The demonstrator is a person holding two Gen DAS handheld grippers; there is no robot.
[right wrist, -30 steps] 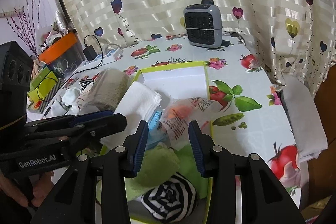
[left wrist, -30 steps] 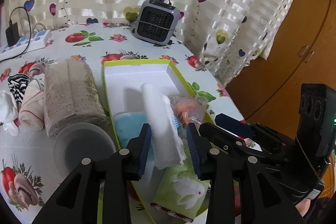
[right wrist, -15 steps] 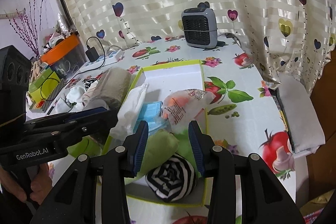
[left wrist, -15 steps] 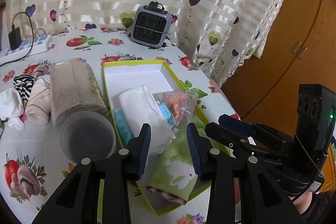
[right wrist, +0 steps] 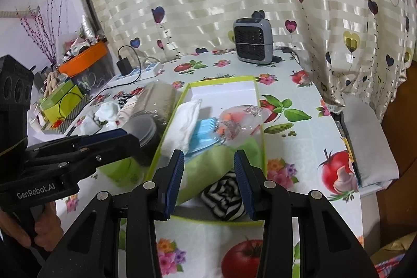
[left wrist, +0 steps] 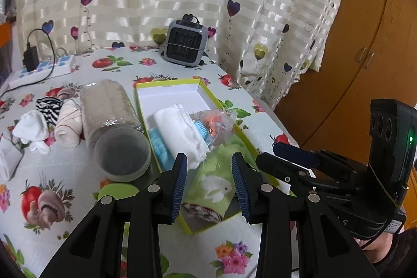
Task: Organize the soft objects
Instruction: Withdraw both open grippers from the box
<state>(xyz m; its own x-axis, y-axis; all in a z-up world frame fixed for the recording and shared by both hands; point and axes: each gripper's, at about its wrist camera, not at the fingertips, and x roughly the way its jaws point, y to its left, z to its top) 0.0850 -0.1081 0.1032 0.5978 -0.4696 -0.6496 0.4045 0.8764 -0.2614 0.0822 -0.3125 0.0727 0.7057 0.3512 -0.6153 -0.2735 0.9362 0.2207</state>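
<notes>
A lime-edged white box point(left wrist: 169, 93) point(right wrist: 224, 91) lies on the fruit-print tablecloth. In it are a folded white cloth point(left wrist: 179, 132) point(right wrist: 183, 121), a blue mask point(left wrist: 160, 147) point(right wrist: 204, 130), a clear bag with orange bits point(left wrist: 217, 123) point(right wrist: 238, 121), a green rabbit towel point(left wrist: 216, 181) point(right wrist: 208, 168) and a striped sock roll point(right wrist: 224, 196). My left gripper point(left wrist: 209, 180) is open and empty above the box's near end. My right gripper point(right wrist: 209, 180) is open and empty, also held back above the near end.
Left of the box lie a clear tube of beige cloth point(left wrist: 109, 119), a pink roll point(left wrist: 68, 125), white socks point(left wrist: 32, 128) and a striped sock point(left wrist: 48, 106). A grey heater point(left wrist: 186, 43) and power strip point(left wrist: 43, 70) stand at the back. Wooden cabinets point(left wrist: 365, 43) are right.
Both grippers pulled back and up from the box. The white cloth, upright between my left fingers a second ago, now lies flat in the box.
</notes>
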